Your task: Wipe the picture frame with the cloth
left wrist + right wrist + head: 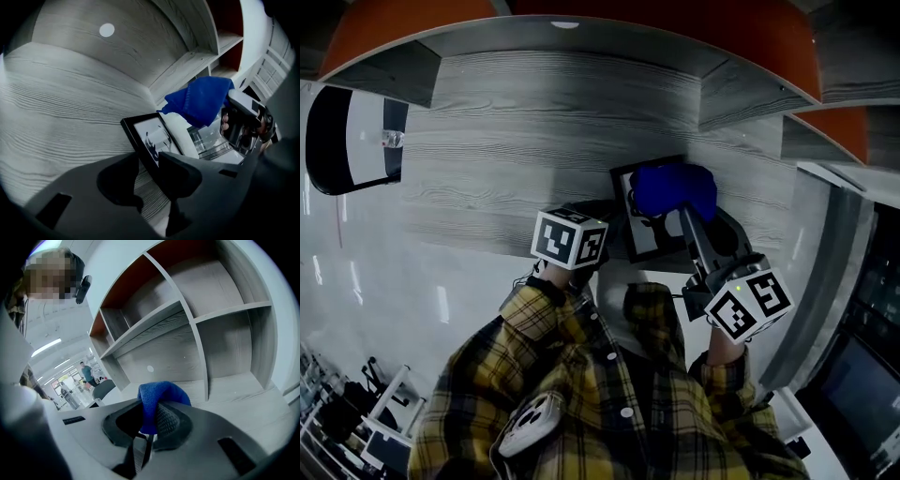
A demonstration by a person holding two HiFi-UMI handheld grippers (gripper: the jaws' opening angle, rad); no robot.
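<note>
the picture frame (643, 240) lies flat on the grey wood-grain desk (516, 131), near its front edge, black-bordered with a white mat. the blue cloth (675, 187) sits bunched over the frame's far end. the right gripper (147, 420) has its jaws pinching a fold of that cloth, which bulges up between them in the right gripper view. the left gripper (149, 176) is at the frame's near left corner with its jaws spread; the frame's black edge runs into the gap between them and neither pad visibly presses on it. open shelves (187, 310) stand behind the desk. yellow plaid sleeves (553, 328) show below both grippers.
</note>
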